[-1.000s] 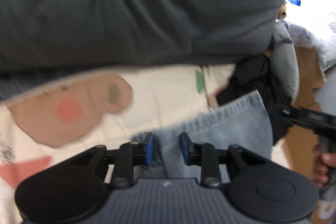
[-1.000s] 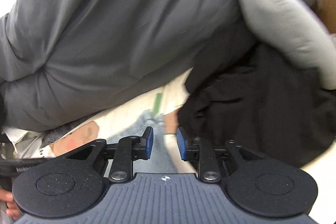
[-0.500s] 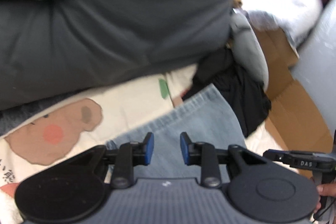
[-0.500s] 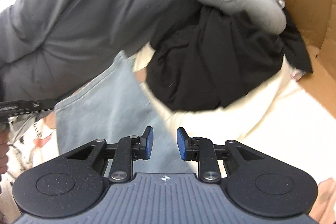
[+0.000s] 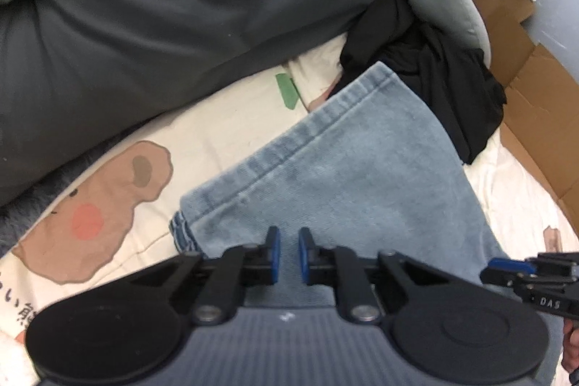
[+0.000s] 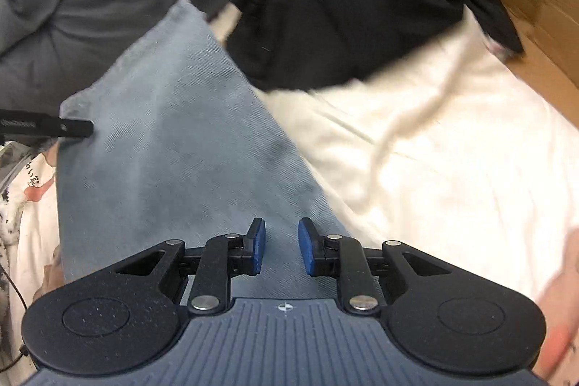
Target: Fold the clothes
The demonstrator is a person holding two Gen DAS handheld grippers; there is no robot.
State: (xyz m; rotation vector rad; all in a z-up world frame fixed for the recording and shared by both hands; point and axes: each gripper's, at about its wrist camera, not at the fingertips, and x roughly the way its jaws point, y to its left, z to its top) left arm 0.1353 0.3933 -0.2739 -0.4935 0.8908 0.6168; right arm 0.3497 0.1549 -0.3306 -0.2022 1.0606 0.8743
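1. Below us, light blue jeans (image 5: pixel 347 176) lie flat on a cream sheet (image 6: pixel 434 147) printed with a brown bear (image 5: pixel 97 216).
2. Our left gripper (image 5: pixel 288 255) hovers over the denim near its stitched hem; its jaws have just been closing to a narrow gap, and we cannot tell whether the pads pinch any cloth.
3. Our right gripper (image 6: pixel 281 246) hangs above the jeans' right edge, jaws apart, nothing clamped.
4. Beyond the jeans sit a dark grey cushion (image 5: pixel 163 24), a black garment (image 6: pixel 343 35) and a cardboard box (image 5: pixel 514 35).
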